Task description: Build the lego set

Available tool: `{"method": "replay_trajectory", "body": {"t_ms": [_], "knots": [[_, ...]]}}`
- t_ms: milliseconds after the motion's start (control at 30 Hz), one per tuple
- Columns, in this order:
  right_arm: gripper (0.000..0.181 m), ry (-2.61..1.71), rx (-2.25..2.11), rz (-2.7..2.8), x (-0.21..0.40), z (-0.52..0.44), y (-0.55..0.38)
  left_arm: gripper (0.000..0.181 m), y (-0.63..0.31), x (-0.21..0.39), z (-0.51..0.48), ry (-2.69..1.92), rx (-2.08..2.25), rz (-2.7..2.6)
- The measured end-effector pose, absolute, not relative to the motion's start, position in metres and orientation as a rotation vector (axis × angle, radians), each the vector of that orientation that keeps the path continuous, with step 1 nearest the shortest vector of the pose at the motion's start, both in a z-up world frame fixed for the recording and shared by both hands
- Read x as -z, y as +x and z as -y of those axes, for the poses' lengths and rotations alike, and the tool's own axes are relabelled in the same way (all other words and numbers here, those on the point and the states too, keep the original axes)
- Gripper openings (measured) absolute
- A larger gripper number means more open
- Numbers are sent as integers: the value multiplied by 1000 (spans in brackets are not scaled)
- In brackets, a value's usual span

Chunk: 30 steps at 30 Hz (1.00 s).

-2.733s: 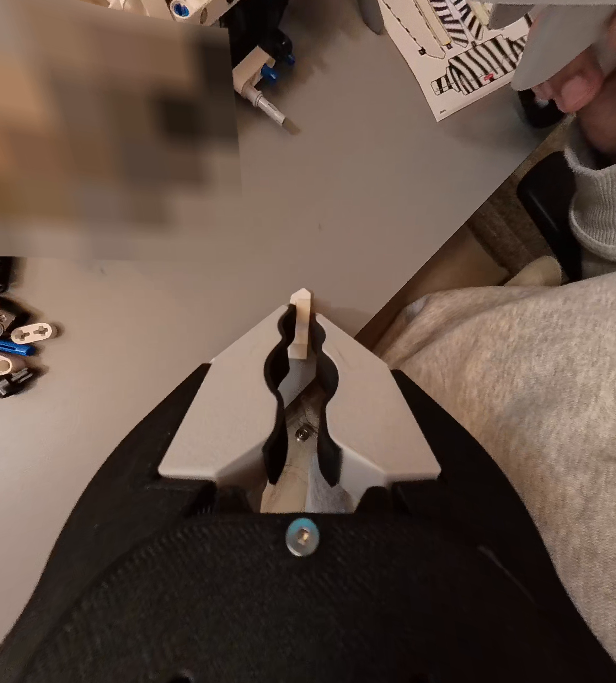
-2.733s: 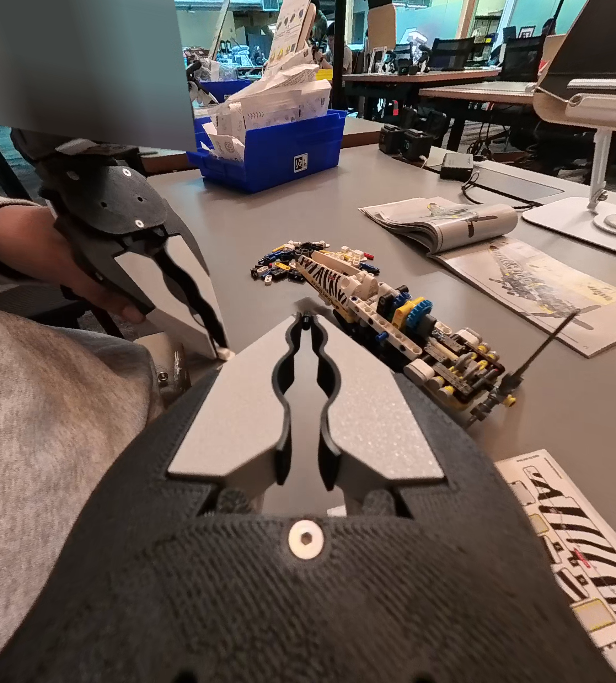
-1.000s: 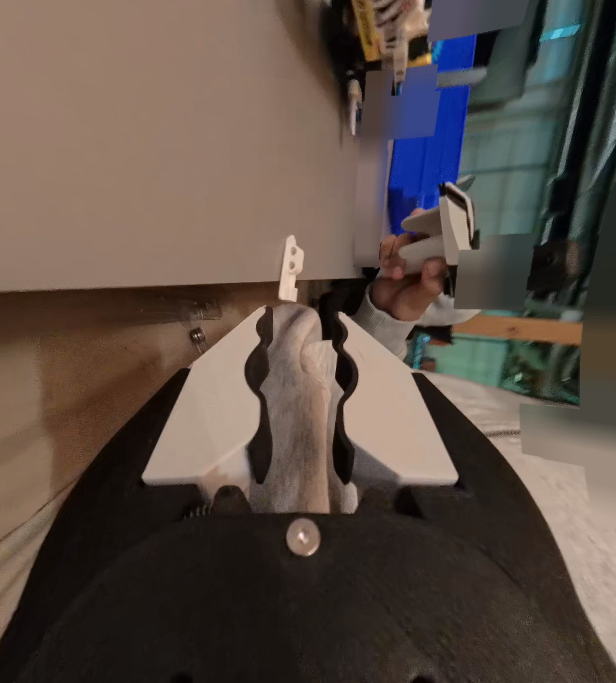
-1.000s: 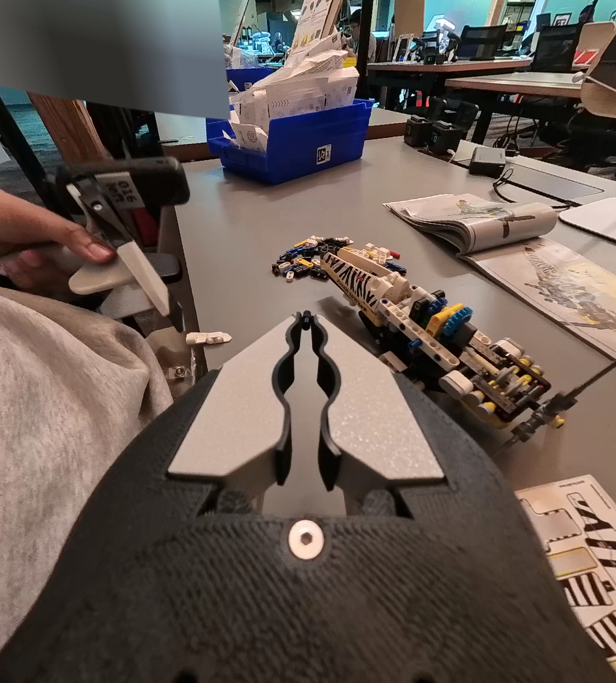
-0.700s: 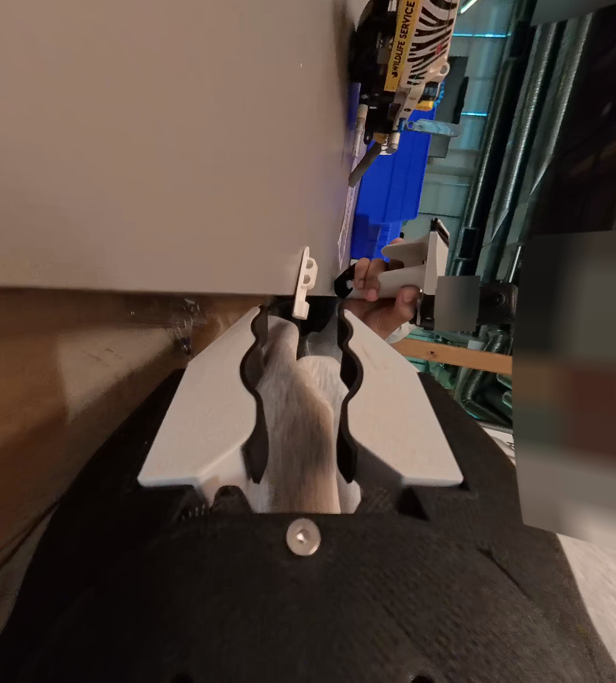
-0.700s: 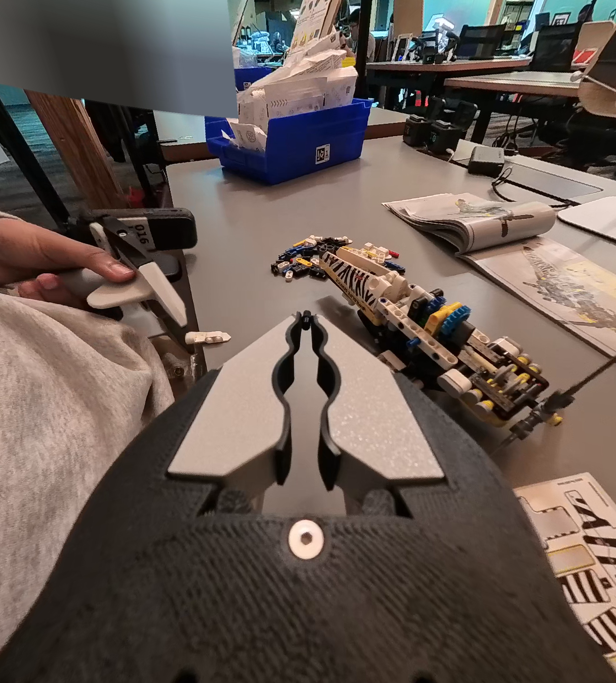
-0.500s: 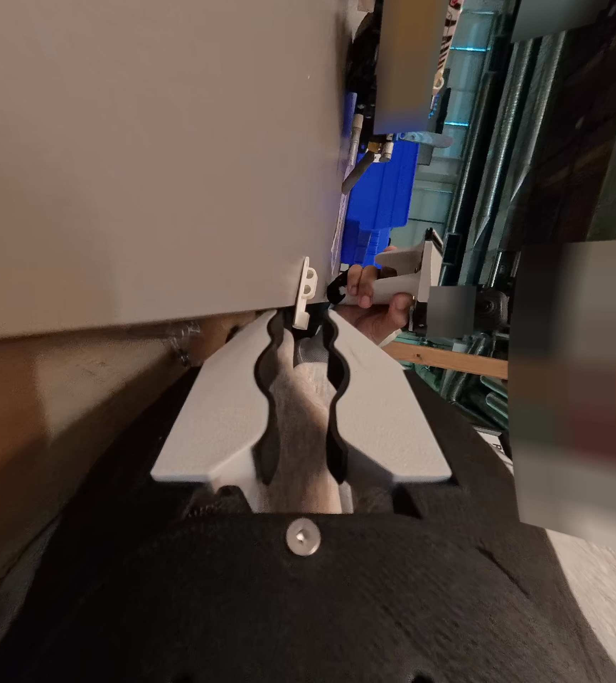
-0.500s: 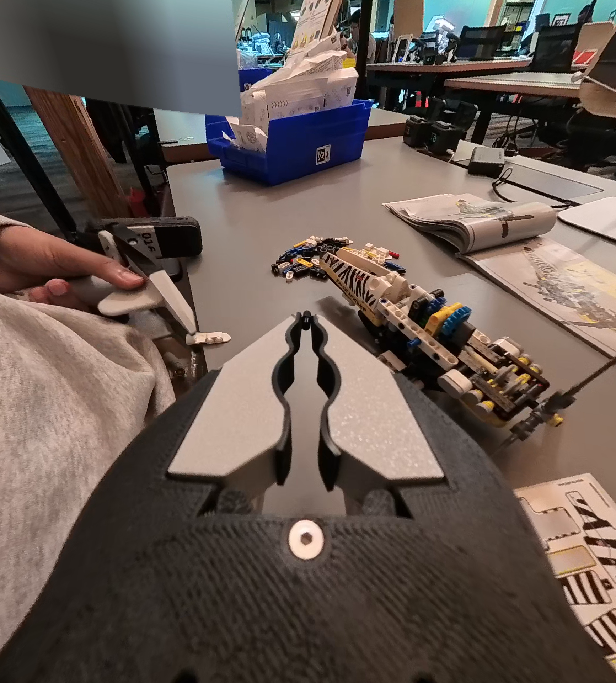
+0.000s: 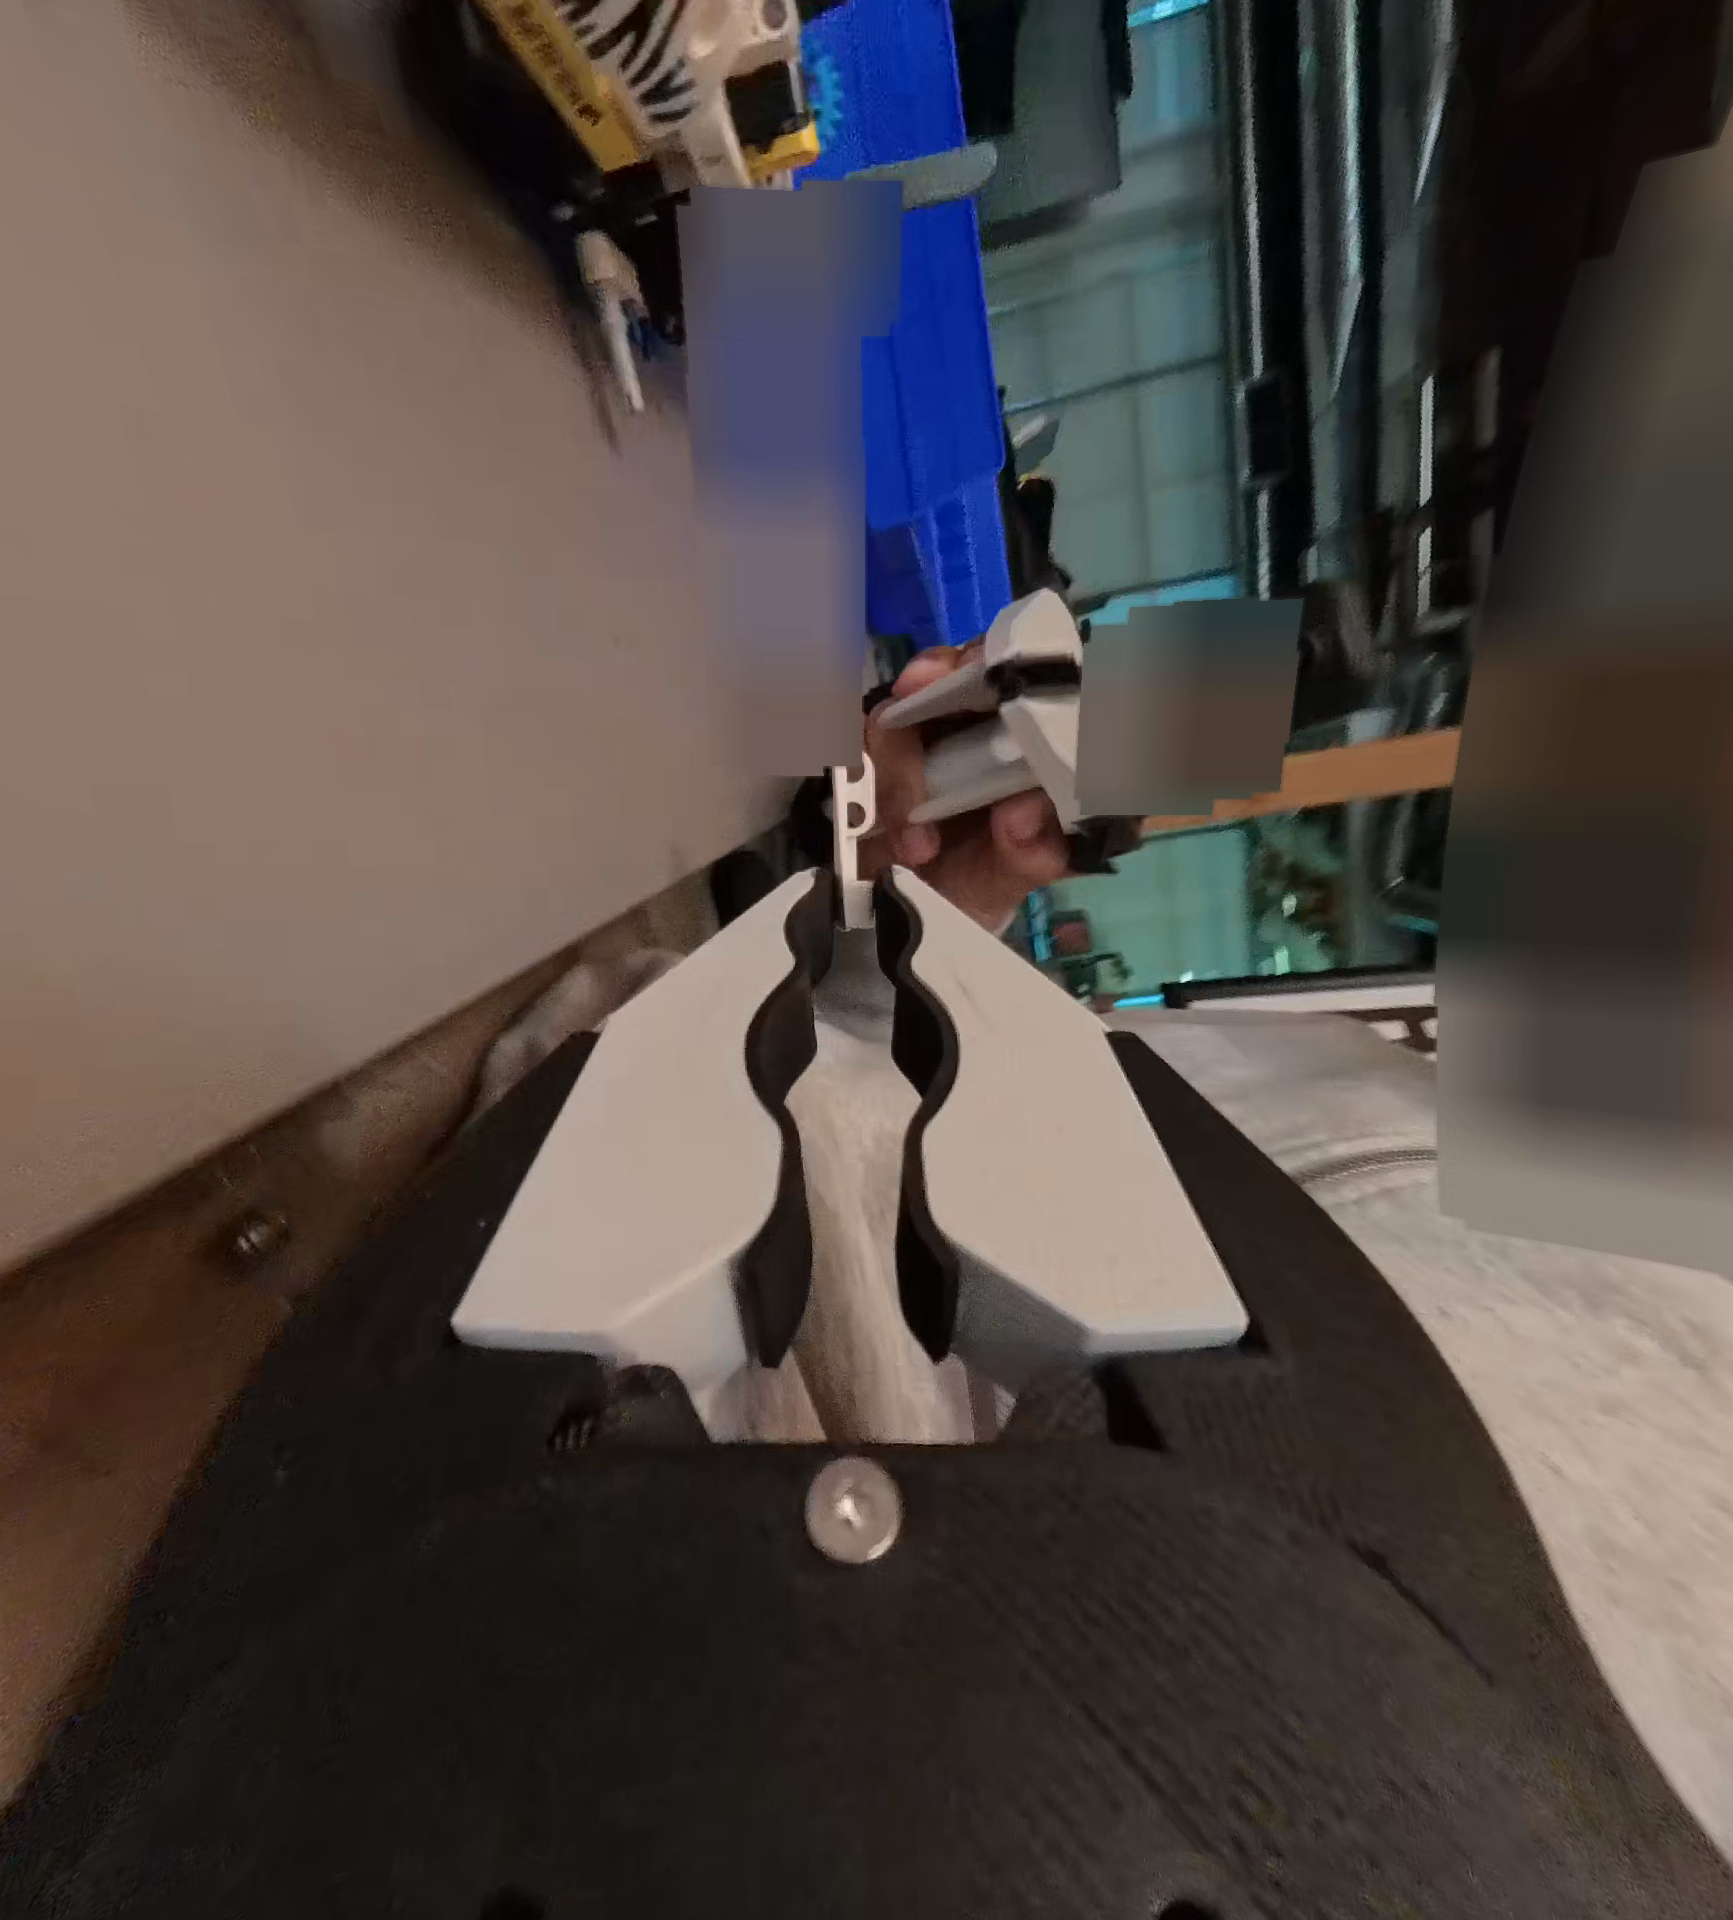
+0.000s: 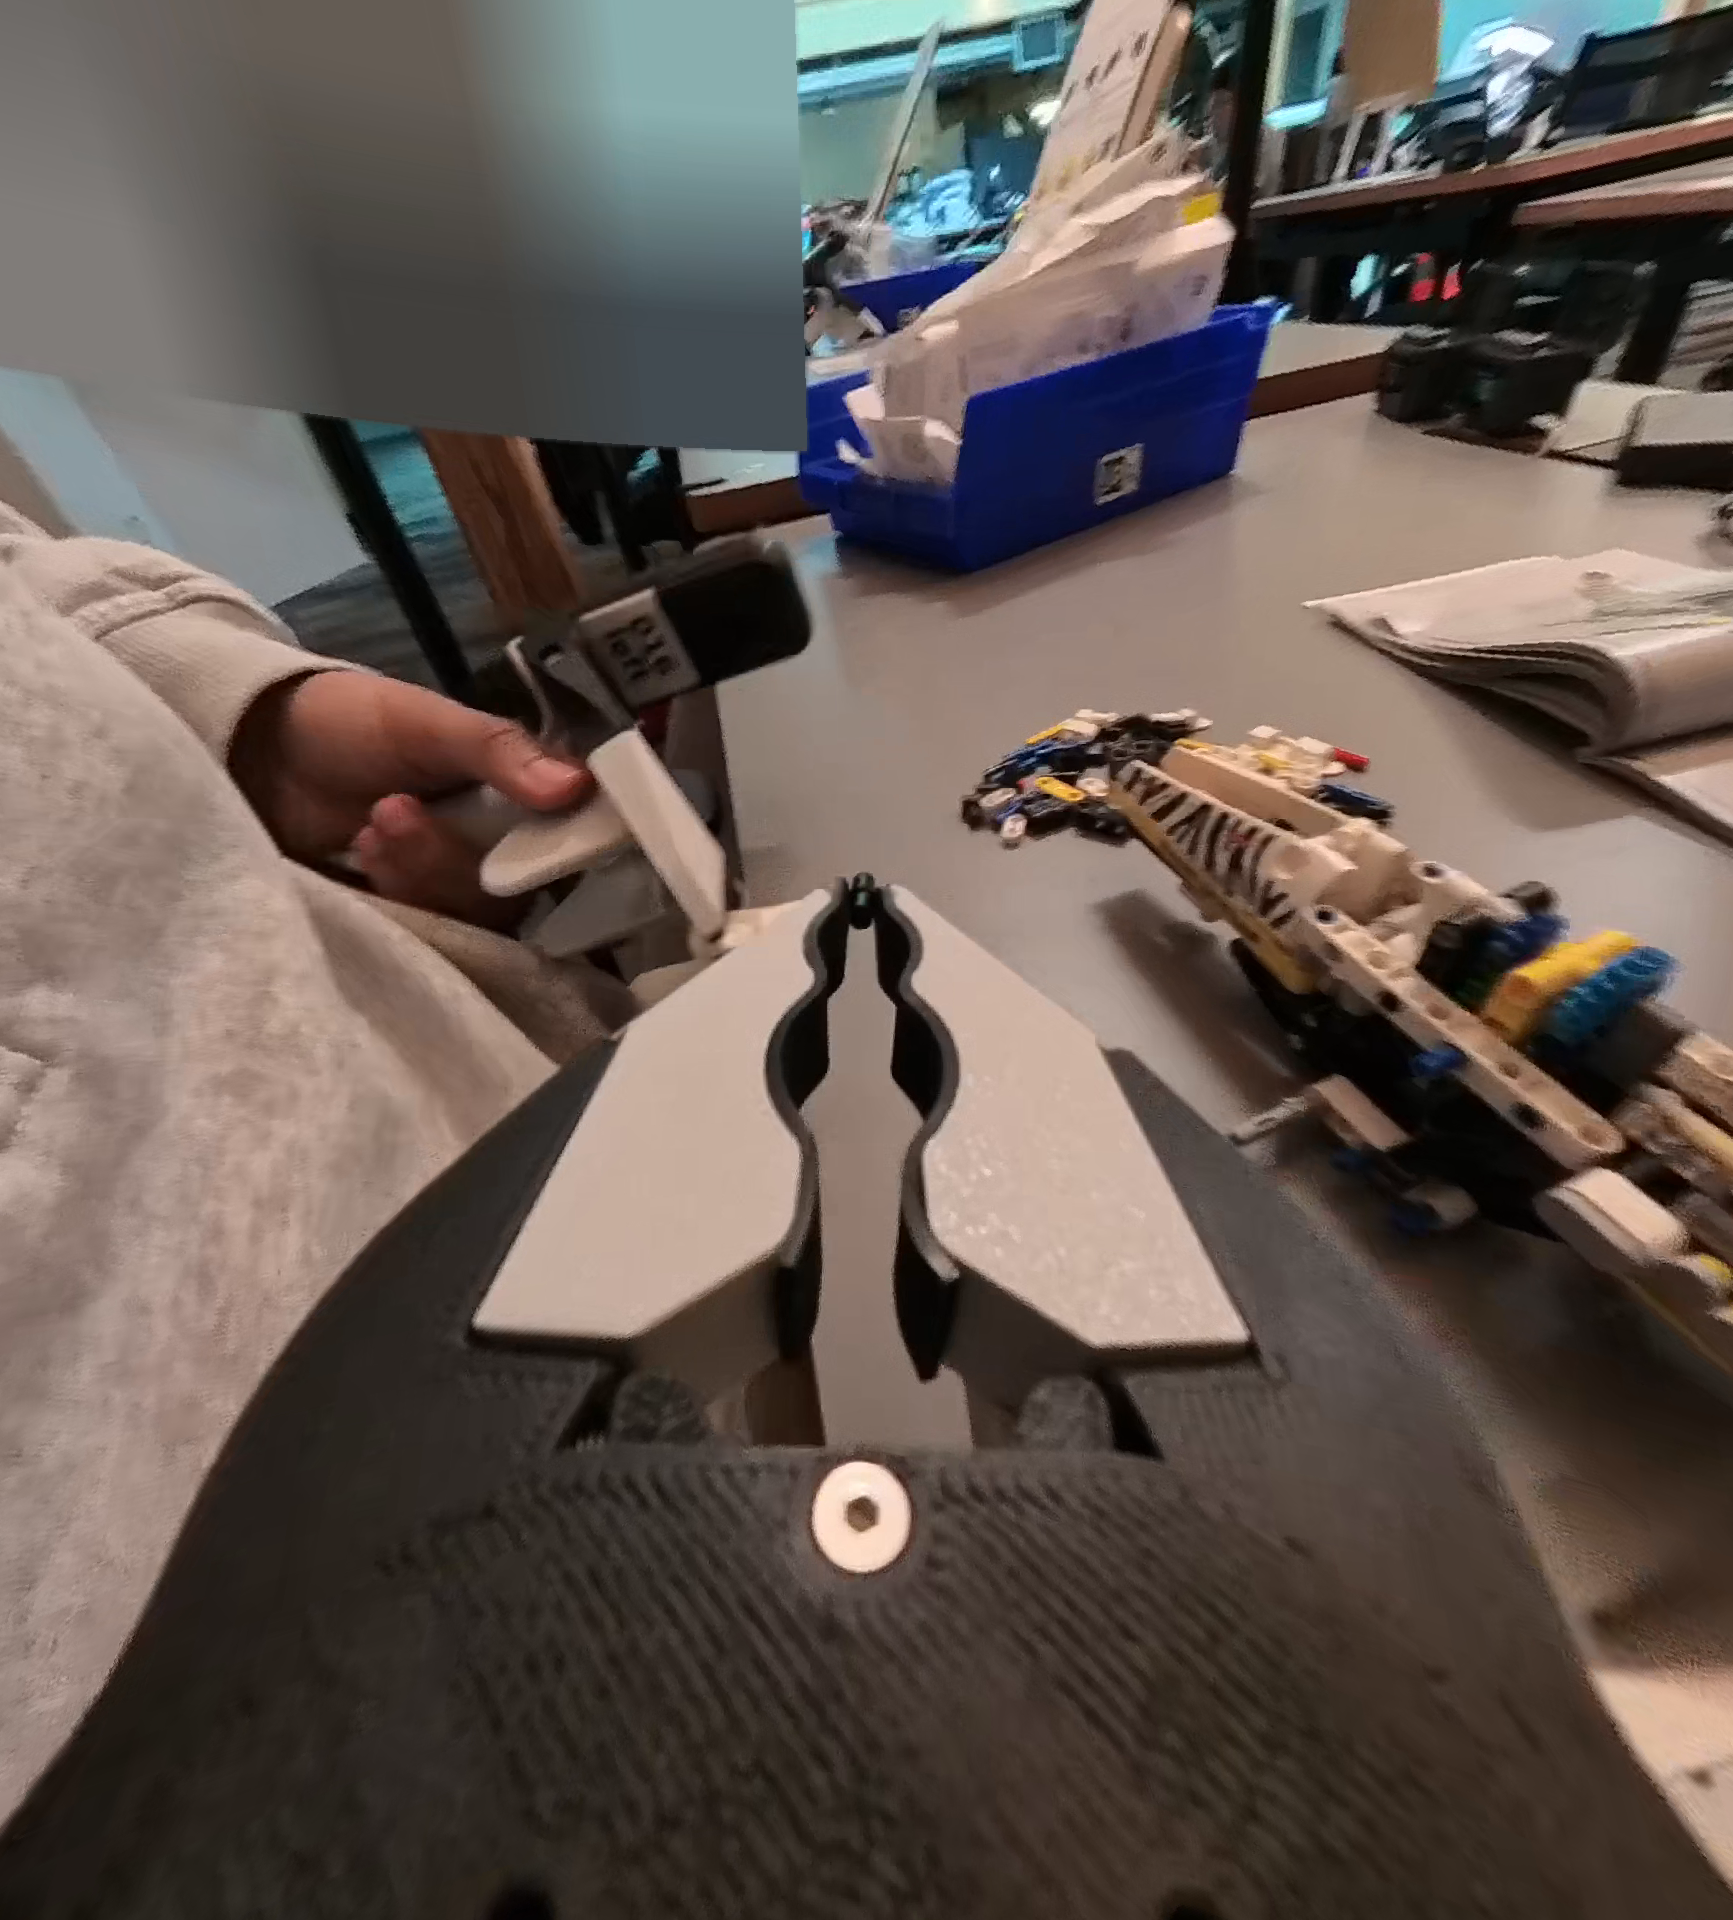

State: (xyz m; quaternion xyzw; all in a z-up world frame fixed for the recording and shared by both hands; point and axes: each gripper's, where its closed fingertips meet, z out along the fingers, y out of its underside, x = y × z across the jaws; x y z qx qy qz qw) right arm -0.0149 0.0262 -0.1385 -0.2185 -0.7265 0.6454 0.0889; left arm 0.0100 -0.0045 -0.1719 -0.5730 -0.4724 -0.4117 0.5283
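My left gripper (image 9: pixel 851 896) is rolled on its side at the near table edge, shut on the end of a small white lego piece (image 9: pixel 854 831) that sticks out past its tips. In the right wrist view the left gripper (image 10: pixel 714 927) sits just left of my right gripper (image 10: pixel 862 902), with the white piece (image 10: pixel 763 921) partly hidden behind my right finger. The right gripper is shut, with a tiny dark speck at its tips that I cannot identify. The zebra-striped lego model (image 10: pixel 1361 935) lies on the grey table (image 10: pixel 1101 644) to the right, and also shows in the left wrist view (image 9: pixel 654 83).
A pile of loose lego pieces (image 10: pixel 1059 795) lies beyond the model. A blue bin (image 10: pixel 1049 457) of paper bags stands farther back. Folded instruction booklets (image 10: pixel 1620 644) lie at the right. My grey-sleeved body (image 10: pixel 114 1039) fills the left side.
The left gripper was open beside the white piece lying at the table edge and has closed on it. The right gripper has swung left, closer to the left gripper.
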Motion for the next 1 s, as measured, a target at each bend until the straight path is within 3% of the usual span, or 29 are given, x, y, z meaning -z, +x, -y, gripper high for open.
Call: {"method": "replay_trajectory", "body": {"t_ms": [267,533,1000], "knots": [[2,-608,-1487,2366,183,-8,-15,6,-11,166,-11,-1498,854,987],[2,-746,-1636,2284,169,-15,-24,6,-14,178,-11,-1517,828,998],[2,-697,-1526,2349,182,-9,-20,7,-8,186,-17,-1631,795,954]]}}
